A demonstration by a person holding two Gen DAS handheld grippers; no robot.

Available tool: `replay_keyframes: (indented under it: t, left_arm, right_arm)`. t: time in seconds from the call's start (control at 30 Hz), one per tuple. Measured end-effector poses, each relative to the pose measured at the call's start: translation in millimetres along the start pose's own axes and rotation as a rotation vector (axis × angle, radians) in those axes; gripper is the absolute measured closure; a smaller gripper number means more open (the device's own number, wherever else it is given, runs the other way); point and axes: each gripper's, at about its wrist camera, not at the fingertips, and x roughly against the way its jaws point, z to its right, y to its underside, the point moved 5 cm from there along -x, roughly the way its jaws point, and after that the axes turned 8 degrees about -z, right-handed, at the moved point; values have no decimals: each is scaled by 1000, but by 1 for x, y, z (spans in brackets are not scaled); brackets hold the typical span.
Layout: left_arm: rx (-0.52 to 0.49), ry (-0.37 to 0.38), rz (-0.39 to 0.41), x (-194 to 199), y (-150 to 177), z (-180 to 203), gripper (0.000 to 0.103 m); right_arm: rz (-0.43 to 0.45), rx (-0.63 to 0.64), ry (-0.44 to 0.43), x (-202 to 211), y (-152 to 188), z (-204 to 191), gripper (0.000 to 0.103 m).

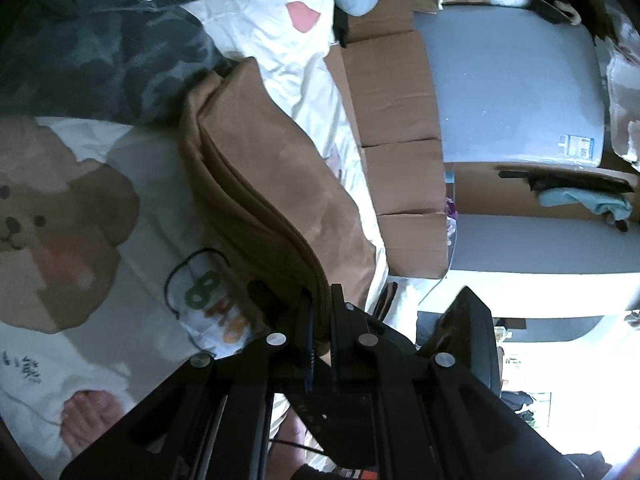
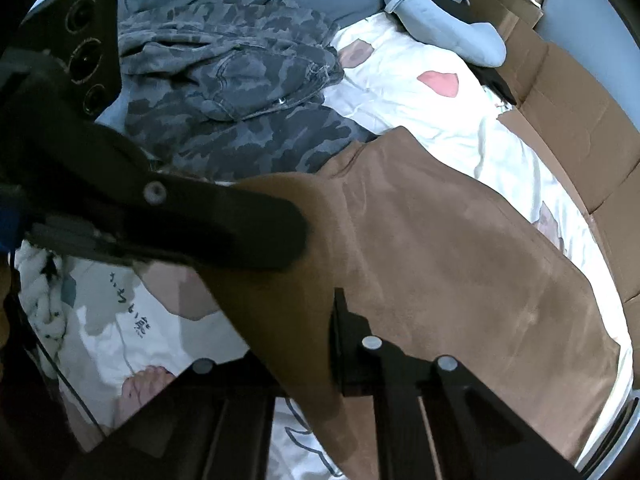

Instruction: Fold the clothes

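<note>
left gripper (image 1: 320, 312): fingers pinching the brown garment's (image 1: 276, 184) edge, lower centre.
right gripper (image 2: 316, 344): fingers pinching the same garment, lower centre.

right gripper (image 2: 320, 344) clamped on brown garment (image 2: 440, 264) edge | left gripper (image 2: 224, 224) crossing frame | camo clothes (image 2: 240, 92) behind | on white bedsheet (image 2: 420, 108)

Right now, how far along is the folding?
Done: the brown garment already lies doubled, stacked edges visible in the left wrist view.
In hand: the left gripper is shut on its near edge; the right gripper is shut on the same brown cloth.
Left: the camo garment lies crumpled and unfolded on the white bear-print bedding.
</note>
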Motion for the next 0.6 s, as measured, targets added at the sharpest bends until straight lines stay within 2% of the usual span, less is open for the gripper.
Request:
replay_keyframes:
  t: [0.17, 0.23, 0.3, 0.37, 0.4, 0.6]
  left_arm:
    - [-11, -58, -3, 12, -9, 1, 94]
    - [3, -74, -2, 11, -13, -5, 85]
    - [23, -90, 12, 15, -17, -14, 47]
    - [22, -92, 51, 22, -25, -21, 28]
    - [20, -96, 64, 24, -29, -25, 25]
    - [58, -91, 47, 11, -62, -60, 25]
  right_arm:
    - [17, 25, -1, 4, -3, -5, 98]
    - [14, 23, -5, 3, -4, -5, 98]
    - [11, 21, -4, 1, -4, -4, 98]
    - [5, 13, -5, 0, -2, -1, 98]
    - [4, 8, -9, 0, -1, 0, 98]
    - [8, 3, -18, 1, -1, 1, 98]
